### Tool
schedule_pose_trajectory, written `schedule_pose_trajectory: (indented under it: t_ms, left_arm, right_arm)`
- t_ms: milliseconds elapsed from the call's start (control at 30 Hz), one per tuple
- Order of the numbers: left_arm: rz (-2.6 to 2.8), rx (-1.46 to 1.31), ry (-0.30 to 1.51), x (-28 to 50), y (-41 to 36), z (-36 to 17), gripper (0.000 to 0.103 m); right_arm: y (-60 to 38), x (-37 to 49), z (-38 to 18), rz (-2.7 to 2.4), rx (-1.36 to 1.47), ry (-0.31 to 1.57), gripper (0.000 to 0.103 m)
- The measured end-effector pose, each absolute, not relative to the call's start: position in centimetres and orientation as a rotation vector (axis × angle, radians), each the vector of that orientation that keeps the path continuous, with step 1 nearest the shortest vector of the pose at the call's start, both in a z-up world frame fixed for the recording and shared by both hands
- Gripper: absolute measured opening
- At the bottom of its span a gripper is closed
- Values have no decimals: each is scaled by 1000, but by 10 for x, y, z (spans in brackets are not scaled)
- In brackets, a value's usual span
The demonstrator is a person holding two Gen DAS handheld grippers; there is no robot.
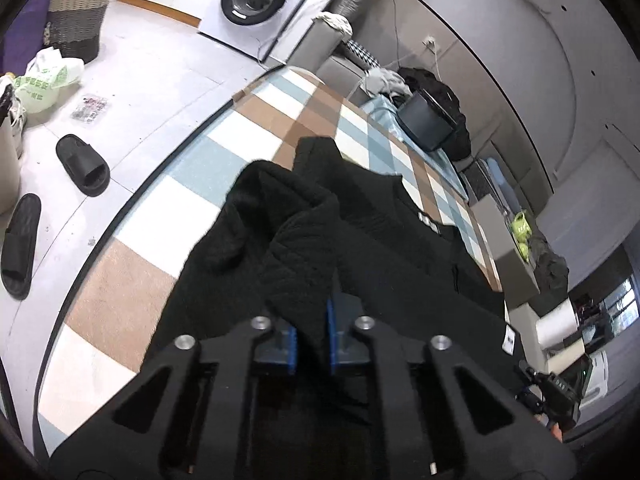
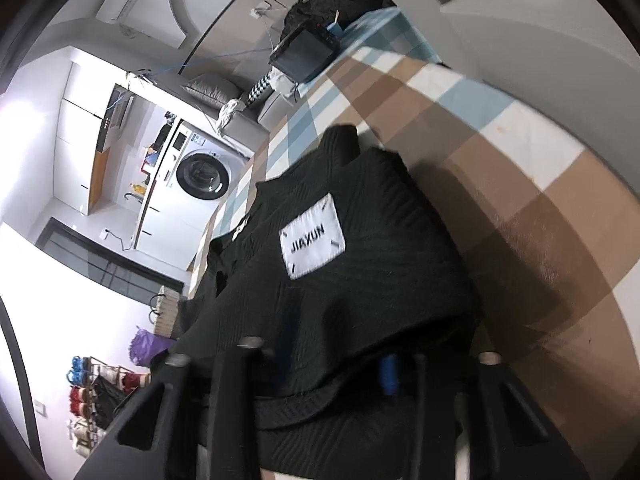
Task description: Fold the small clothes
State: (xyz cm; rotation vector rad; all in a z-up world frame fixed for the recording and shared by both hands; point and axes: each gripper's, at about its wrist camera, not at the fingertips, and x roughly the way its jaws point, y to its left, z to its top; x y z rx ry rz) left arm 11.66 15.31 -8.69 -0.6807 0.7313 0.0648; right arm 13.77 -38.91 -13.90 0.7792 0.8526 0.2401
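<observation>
Black ribbed knit garment (image 1: 400, 248) with a white "JIAXUN" patch (image 2: 312, 236) lies rumpled on the checked desk (image 1: 132, 280), bunched ahead of both grippers; left gripper (image 1: 312, 340) and right gripper (image 2: 332, 368) each pinch its fabric.

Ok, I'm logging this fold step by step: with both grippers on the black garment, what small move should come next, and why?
Probably lift and carry the pinched sleeve across the body. The left gripper is shut on a bunched fold of the black garment, which lies half-spread on the checked tablecloth. The right gripper has cloth draped over its jaws near the white label, so it looks able to steady that side.
</observation>
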Motion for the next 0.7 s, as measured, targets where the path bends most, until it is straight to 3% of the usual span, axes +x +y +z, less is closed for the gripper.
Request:
schedule_pose_trajectory:
  t_ms: [67, 167, 433, 500, 533, 600, 633, 667, 700]
  left_arm:
    - [69, -675, 714, 118, 154, -82, 4]
    - [61, -678, 687, 121, 160, -73, 4]
    - [26, -651, 658, 189, 182, -35, 4]
    - [23, -663, 660, 212, 187, -32, 5]
    - [33, -672, 666, 227, 191, -32, 9]
    - [66, -692, 668, 247, 197, -35, 35]
    - [78, -698, 665, 254, 200, -36, 58]
    - [92, -702, 647, 259, 202, -36, 66]
    - [108, -695, 633, 262, 204, -35, 67]
  right_arm:
    - [-391, 140, -134, 243, 784, 825, 11]
    - [-393, 146, -122, 248, 772, 790, 6]
    - [-406, 211, -92, 249, 908, 731, 6]
    - [-410, 240, -90, 225, 966, 744, 14]
    - [-411, 250, -89, 214, 982, 732, 18]
    - [-414, 270, -88, 231, 1024, 688, 35]
    - [-416, 275, -88, 224, 1034, 686, 37]
    - [-417, 278, -88, 205, 1035, 693, 38]
    - [-418, 280, -88, 204, 1038, 687, 38]
